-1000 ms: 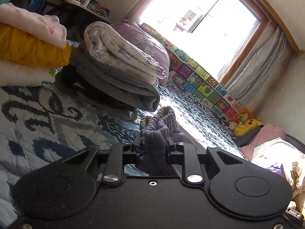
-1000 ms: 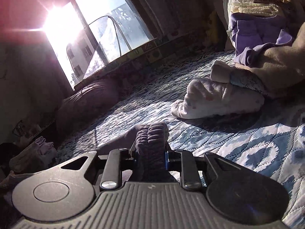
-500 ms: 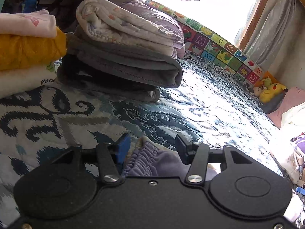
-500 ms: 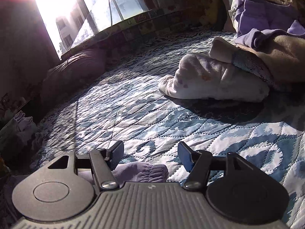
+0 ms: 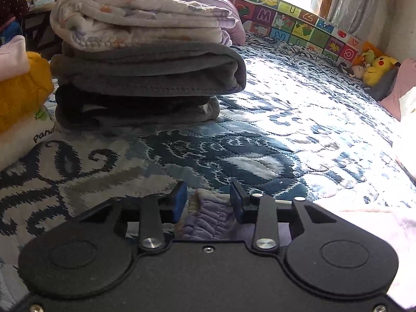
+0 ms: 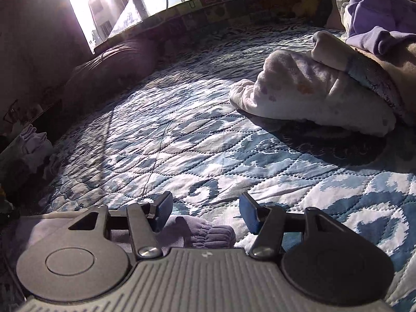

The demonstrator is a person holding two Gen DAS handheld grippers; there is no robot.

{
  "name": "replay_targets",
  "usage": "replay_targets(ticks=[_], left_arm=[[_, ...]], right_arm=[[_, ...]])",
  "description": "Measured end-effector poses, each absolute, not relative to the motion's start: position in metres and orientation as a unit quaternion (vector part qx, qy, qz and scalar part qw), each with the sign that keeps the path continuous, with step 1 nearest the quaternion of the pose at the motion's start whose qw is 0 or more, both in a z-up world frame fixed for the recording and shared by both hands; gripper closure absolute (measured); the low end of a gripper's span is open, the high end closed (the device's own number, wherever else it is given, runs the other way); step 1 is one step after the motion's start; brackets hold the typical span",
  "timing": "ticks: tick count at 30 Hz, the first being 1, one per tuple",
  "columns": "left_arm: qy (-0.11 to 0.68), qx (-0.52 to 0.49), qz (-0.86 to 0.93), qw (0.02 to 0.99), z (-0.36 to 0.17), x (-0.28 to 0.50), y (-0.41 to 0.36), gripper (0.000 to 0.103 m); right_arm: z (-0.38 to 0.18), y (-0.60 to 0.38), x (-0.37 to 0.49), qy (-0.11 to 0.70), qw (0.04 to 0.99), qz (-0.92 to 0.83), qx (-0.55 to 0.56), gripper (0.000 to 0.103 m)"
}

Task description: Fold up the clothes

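Note:
A purple garment with a gathered elastic waistband (image 5: 208,217) lies flat on the blue-and-white patterned quilt (image 5: 286,135). My left gripper (image 5: 208,202) stands open just above that waistband, which shows between the blue pads without being pinched. In the right wrist view the same purple waistband (image 6: 208,234) lies low between the fingers of my right gripper (image 6: 205,209), which is open too. The garment's body runs back under both gripper housings and is mostly hidden.
A stack of folded grey and floral clothes (image 5: 145,59) sits ahead on the left, beside a yellow, pink and white pile (image 5: 18,88). An unfolded heap (image 6: 325,88) lies to the right. An alphabet mat (image 5: 299,31) and plush toys (image 5: 377,65) line the far edge under the window.
Both grippers held the bunched purple waistband a second ago. They lowered it onto the quilt and opened, and the fabric now rests loose between the fingers.

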State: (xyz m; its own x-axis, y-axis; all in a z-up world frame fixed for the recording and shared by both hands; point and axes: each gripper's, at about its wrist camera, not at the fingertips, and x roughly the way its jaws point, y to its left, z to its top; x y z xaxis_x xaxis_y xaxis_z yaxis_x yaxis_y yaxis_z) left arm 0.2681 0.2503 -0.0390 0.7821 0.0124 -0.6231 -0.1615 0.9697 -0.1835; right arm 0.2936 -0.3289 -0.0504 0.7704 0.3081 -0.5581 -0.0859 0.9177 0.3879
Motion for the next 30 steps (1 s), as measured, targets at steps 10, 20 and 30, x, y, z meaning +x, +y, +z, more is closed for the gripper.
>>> replay_targets(ticks=[10, 20, 30], left_arm=[[0.342, -0.09, 0.029, 0.935, -0.041, 0.277, 0.247, 0.085], [0.243, -0.09, -0.007, 0.966, -0.005, 0.236, 0.246, 0.091], [0.258, -0.086, -0.015, 0.962, -0.012, 0.236, 0.245, 0.092]], right_arm=[[-0.055, -0.324, 0.295, 0.327, 0.923, 0.12, 0.162, 0.077], [-0.04, -0.324, 0.283, 0.285, 0.935, 0.138, 0.162, 0.093], [-0.057, -0.328, 0.293, 0.326, 0.919, 0.129, 0.182, 0.087]])
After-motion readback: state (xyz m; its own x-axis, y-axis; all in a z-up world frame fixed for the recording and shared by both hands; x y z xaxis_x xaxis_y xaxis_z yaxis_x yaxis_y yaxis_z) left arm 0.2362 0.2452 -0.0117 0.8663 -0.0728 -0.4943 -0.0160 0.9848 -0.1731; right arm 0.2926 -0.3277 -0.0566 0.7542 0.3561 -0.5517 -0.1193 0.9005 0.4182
